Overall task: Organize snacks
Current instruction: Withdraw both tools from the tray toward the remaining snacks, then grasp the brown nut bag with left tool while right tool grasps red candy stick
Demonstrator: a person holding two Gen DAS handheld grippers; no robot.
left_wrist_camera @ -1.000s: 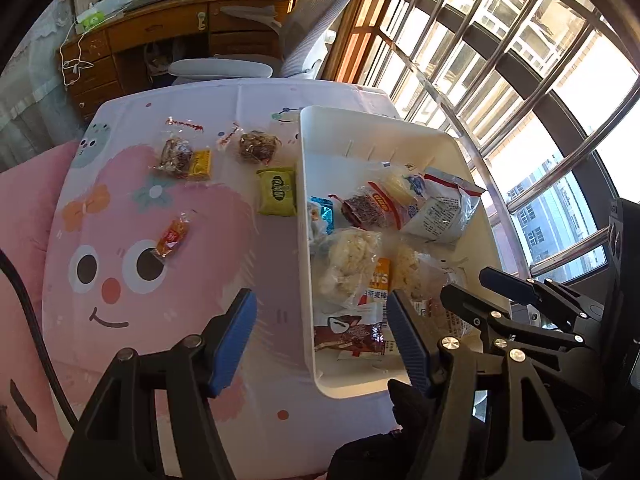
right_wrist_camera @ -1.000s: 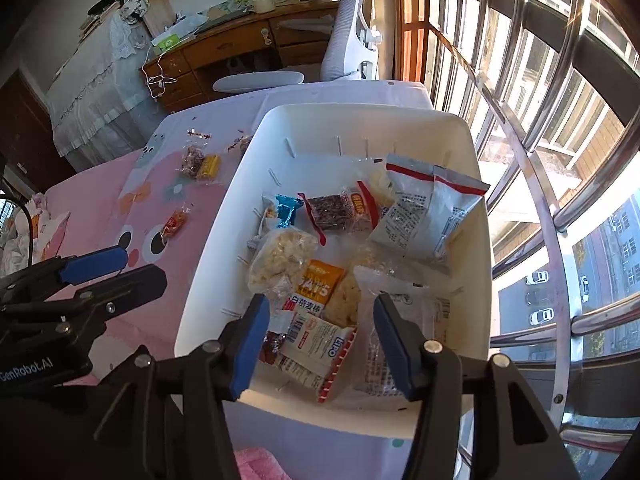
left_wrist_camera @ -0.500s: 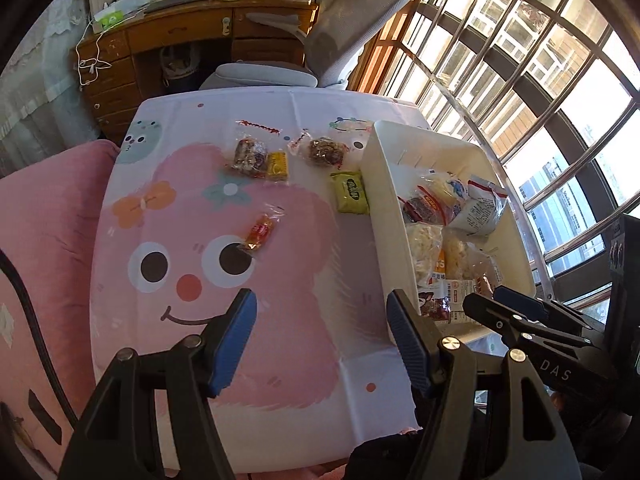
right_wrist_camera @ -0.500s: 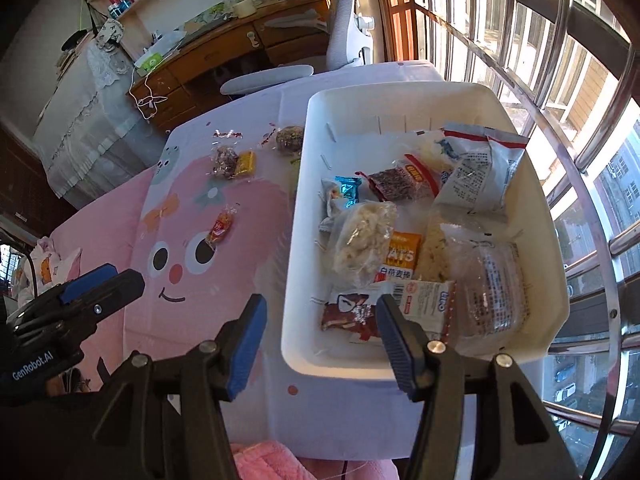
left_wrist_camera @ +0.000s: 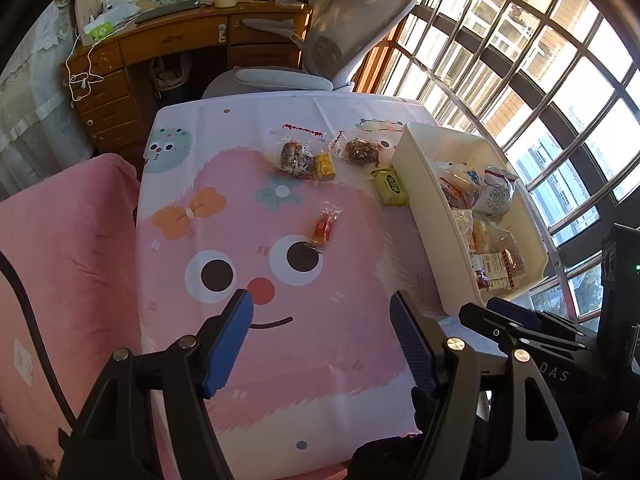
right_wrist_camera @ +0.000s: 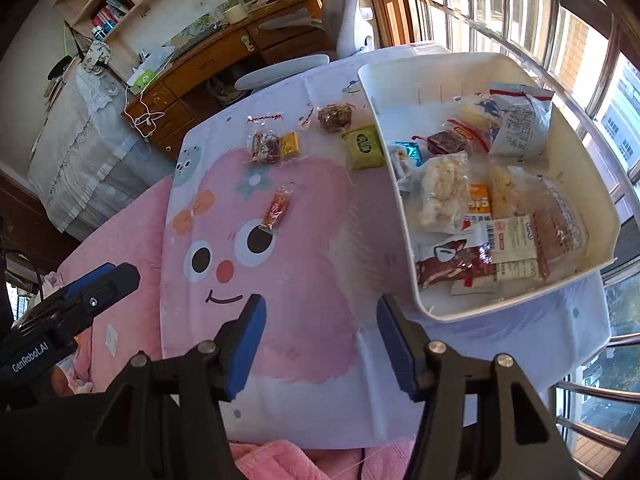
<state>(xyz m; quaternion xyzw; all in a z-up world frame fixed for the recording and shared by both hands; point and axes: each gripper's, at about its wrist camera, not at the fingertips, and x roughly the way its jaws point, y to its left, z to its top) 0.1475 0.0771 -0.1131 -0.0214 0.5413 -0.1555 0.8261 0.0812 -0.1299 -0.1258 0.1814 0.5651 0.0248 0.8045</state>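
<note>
A white bin (left_wrist_camera: 416, 184) (right_wrist_camera: 576, 168) with several snack packs stands on the right of the cartoon tablecloth. Loose on the cloth lie an orange-red candy (left_wrist_camera: 323, 227) (right_wrist_camera: 276, 210), a yellow-green packet (left_wrist_camera: 391, 187) (right_wrist_camera: 363, 147) beside the bin, a small yellow packet (left_wrist_camera: 324, 166) (right_wrist_camera: 289, 145), a clear nut pack (left_wrist_camera: 295, 157) (right_wrist_camera: 265, 147) and a brown round snack (left_wrist_camera: 362, 151) (right_wrist_camera: 335, 117). My left gripper (left_wrist_camera: 320, 308) hovers over the cartoon face, its jaws opening with nothing between them. My right gripper (right_wrist_camera: 320, 312) hangs open and empty near the bin's front left corner.
A grey office chair (left_wrist_camera: 340, 40) and a wooden desk (left_wrist_camera: 180, 44) stand behind the table. Barred windows (left_wrist_camera: 520, 60) run along the right. A pink blanket (left_wrist_camera: 68, 240) lies left of the cloth. The table's front edge is just below both grippers.
Both grippers have moved left, from over the bin to over the pink cartoon face. The bin now sits at the right of both views. The snacks have not moved.
</note>
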